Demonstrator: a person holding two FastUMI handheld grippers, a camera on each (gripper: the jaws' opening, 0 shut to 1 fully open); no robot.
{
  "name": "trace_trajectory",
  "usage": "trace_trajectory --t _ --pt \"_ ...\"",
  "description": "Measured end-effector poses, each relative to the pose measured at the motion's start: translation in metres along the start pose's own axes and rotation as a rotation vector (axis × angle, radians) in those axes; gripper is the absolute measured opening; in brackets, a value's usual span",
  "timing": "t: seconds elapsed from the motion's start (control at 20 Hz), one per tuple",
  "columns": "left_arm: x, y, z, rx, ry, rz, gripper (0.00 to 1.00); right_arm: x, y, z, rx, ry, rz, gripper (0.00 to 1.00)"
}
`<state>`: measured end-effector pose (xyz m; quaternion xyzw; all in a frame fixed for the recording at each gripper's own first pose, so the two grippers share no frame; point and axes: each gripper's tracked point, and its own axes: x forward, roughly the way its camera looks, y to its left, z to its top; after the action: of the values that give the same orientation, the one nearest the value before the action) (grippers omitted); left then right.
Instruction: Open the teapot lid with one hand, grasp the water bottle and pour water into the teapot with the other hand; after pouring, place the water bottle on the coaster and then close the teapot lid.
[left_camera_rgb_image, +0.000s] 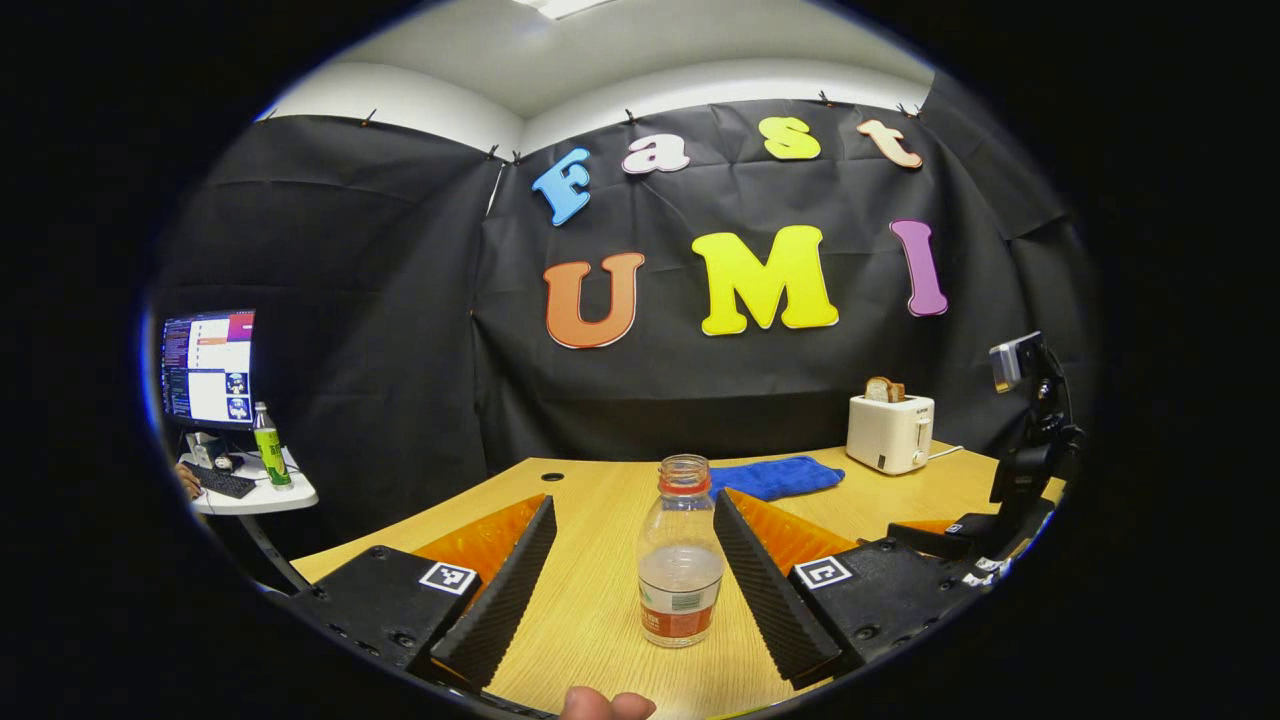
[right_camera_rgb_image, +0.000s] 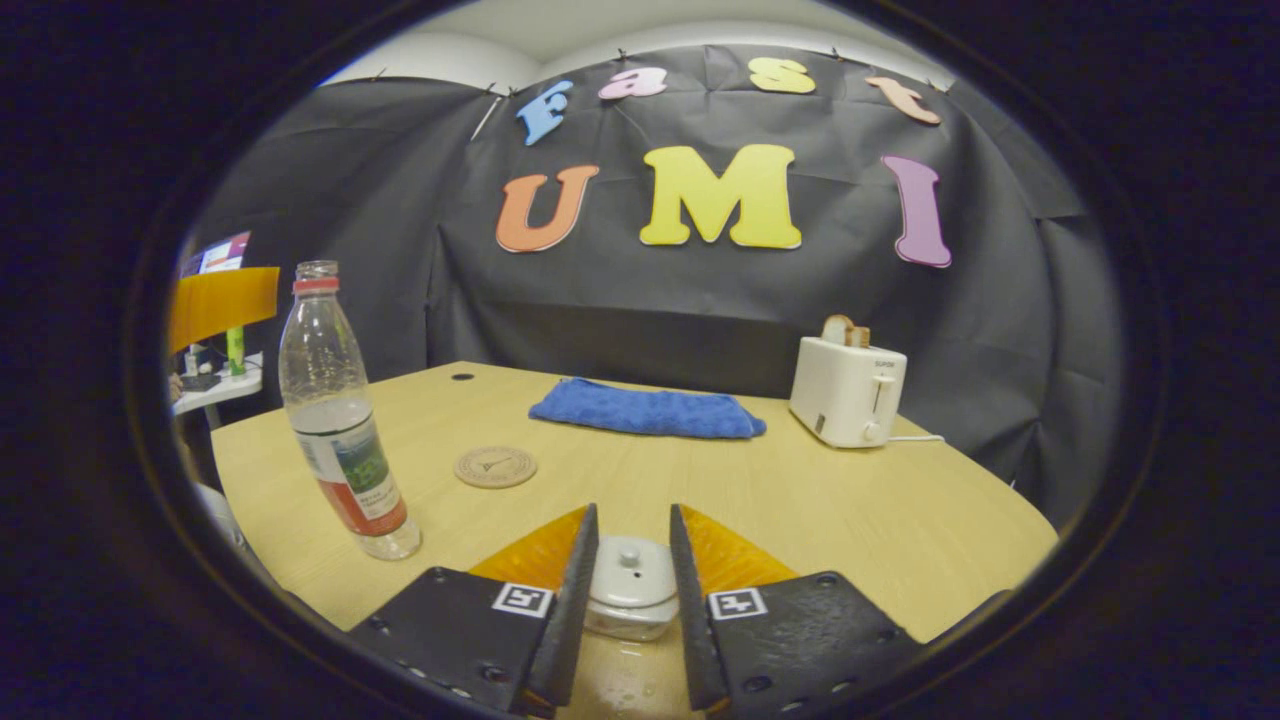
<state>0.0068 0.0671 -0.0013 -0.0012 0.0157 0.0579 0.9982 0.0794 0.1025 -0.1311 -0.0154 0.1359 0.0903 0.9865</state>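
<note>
The right gripper (right_camera_rgb_image: 632, 580) is clamping the teapot lid (right_camera_rgb_image: 630, 578); the left gripper (left_camera_rgb_image: 635, 575), jaws spread, is flanking the water bottle (left_camera_rgb_image: 680, 560). Closing comes next.

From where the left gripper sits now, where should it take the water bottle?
Grip the water bottle on its straight lower body, around the label, coming level from the front. It stands upright and uncapped between the open left gripper fingers, so squeeze gently and keep it vertical.

uncapped bottle (left_camera_rgb_image: 681, 560) upright, part-filled
</note>
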Motion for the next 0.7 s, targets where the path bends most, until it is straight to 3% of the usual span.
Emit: trace_trajectory --t 0.05,0.1,0.15,0.3,0.7 --pt "-0.001 0.000 0.000 0.002 -0.001 0.001 0.99 0.000 -0.001 0.000 -0.006 -0.003 -0.006 0.29" --pt "-0.002 0.000 0.001 0.002 -0.001 0.001 0.99 0.000 -0.002 0.000 -0.008 0.000 -0.006 0.15" --pt "-0.001 0.001 0.001 0.001 -0.001 0.001 0.99 0.003 -0.001 -0.002 -0.008 0.002 -0.004 0.08" --pt "-0.001 0.003 0.000 -0.004 0.000 0.004 0.99 0.004 0.001 -0.002 -0.012 0.006 0.016 0.01" --pt "0.002 0.003 -0.004 -0.012 0.010 -0.003 0.99 -0.001 0.003 0.007 -0.014 -0.024 0.047 0.00"
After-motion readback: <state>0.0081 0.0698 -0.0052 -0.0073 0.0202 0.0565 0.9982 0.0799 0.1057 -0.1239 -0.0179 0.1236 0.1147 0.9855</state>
